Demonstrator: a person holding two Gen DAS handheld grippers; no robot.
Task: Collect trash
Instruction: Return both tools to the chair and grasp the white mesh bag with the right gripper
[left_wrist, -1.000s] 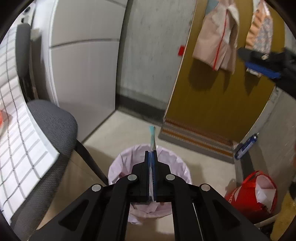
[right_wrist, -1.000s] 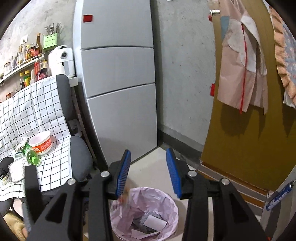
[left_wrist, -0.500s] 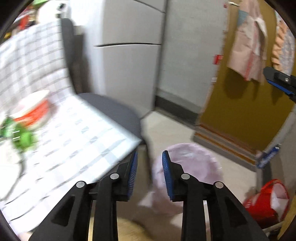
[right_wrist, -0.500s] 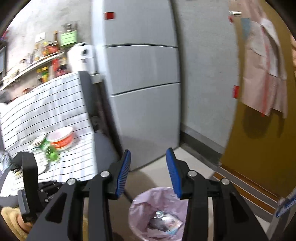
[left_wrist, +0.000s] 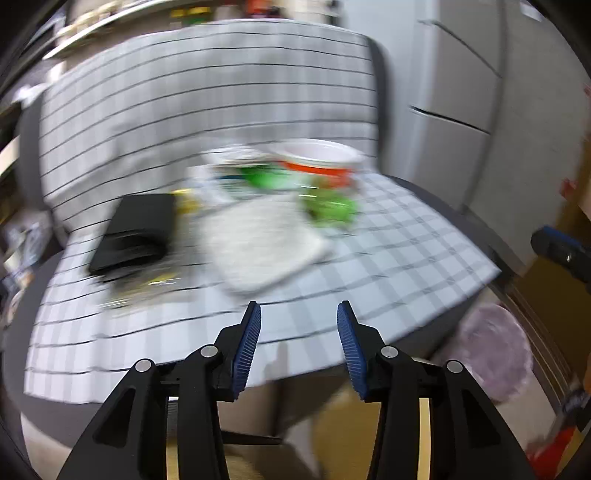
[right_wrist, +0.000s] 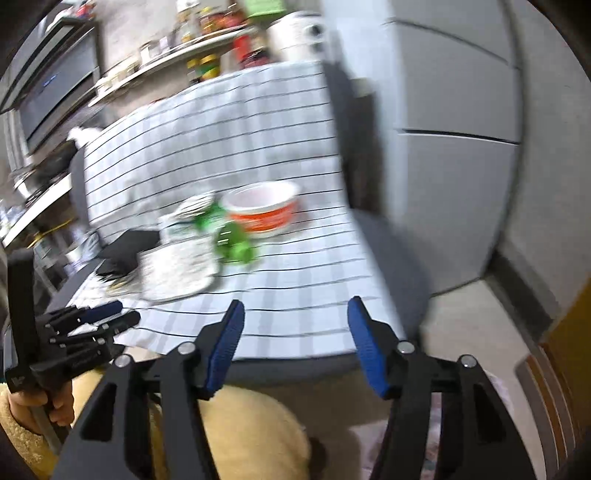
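One chair draped in a checked cloth (left_wrist: 388, 236) fills the middle of both views; a second ago it sat at the left edge. On it lie one white tray (left_wrist: 262, 243), one black wallet-like item (left_wrist: 136, 229), one red-and-white bowl (right_wrist: 264, 208) and one green bottle (right_wrist: 232, 240), all blurred. One pink-lined trash bin (left_wrist: 495, 354), then central, is now at lower right. Left gripper (left_wrist: 298, 345), shut on a thin strip before, and right gripper (right_wrist: 295, 345) both have jaws spreading, nothing between them
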